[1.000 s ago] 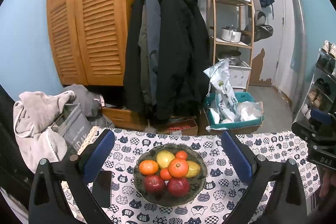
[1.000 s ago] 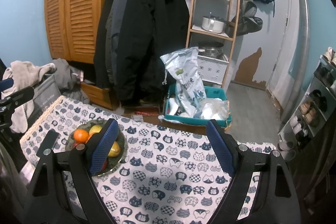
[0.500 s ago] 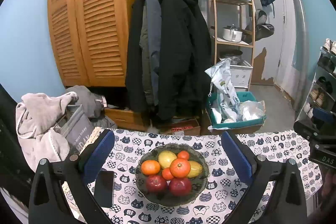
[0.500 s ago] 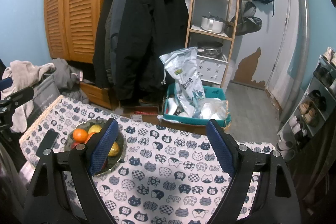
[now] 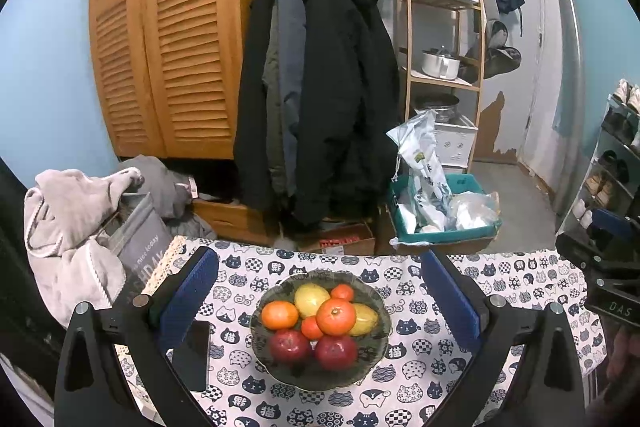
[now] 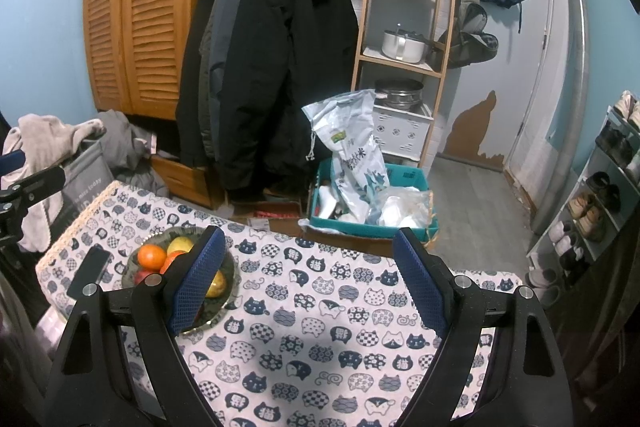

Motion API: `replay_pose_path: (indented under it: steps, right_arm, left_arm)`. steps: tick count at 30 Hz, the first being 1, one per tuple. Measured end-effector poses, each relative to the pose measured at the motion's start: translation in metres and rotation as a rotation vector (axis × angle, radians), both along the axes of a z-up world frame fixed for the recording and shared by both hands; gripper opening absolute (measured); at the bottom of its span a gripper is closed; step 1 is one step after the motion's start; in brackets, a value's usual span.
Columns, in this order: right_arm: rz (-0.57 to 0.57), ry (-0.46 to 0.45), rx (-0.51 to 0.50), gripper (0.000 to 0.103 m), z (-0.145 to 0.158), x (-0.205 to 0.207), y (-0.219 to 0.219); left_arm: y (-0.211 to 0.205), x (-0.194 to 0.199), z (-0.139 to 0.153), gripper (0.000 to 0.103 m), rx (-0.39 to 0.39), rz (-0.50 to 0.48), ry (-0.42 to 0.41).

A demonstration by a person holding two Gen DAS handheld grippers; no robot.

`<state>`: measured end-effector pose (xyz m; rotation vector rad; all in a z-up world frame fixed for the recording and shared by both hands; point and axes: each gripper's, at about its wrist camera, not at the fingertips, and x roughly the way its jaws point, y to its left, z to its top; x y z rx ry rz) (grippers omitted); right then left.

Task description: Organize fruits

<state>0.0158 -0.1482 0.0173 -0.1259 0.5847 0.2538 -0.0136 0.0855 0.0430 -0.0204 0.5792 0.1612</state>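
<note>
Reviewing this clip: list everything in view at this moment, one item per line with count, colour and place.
bowl: one, dark glass, centre of the table, between the left tool's fingers in its view
red apples: two, front of the bowl
orange fruits: four of mixed size, middle and back of the bowl
yellow fruits: two, back and right of the bowl
phone: one, black, flat on the cloth left of the bowl
tablecloth: one, white with navy cat print
coats: several, black and grey, hanging on a rail
wardrobe: one, wooden, louvred doors
crate: one, teal, on the floor, holding bags
left tool: open, empty
right tool: open, empty
</note>
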Motion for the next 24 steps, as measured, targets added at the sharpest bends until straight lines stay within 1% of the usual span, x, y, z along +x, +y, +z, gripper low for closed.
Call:
replay_pose_path:
  steps: [24]
  right_arm:
    - [0.001,0.0,-0.001,0.085,0.0004,0.0001,0.0002]
  left_arm:
    - [-0.0002,0.0006,0.0001,0.102,0.007,0.003,-0.004]
